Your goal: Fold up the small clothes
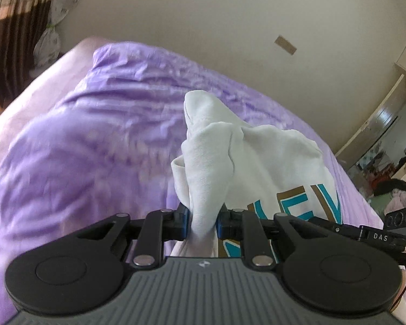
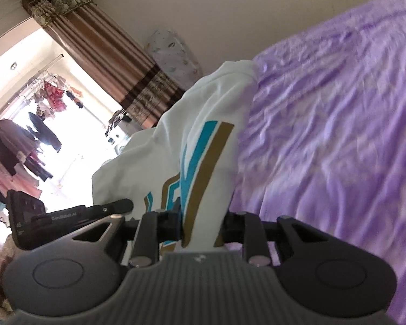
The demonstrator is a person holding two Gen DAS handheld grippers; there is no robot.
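A small white T-shirt (image 1: 257, 159) with teal and brown lettering hangs bunched above a purple bedsheet (image 1: 94, 135). My left gripper (image 1: 202, 224) is shut on a gathered fold of the white T-shirt. My right gripper (image 2: 201, 227) is shut on another part of the same shirt (image 2: 203, 135), where the teal and brown print shows. The shirt is lifted off the bed between the two grippers. The right gripper's body shows at the right edge of the left wrist view (image 1: 376, 235), and the left gripper's body shows at the left of the right wrist view (image 2: 67, 214).
The purple sheet (image 2: 338, 135) covers the whole bed. A brown striped curtain (image 2: 108, 54) and a window with hanging clothes (image 2: 27, 135) are beyond the bed. A patterned pillow (image 2: 173, 54) leans by the wall. A wardrobe (image 1: 387, 113) stands at the right.
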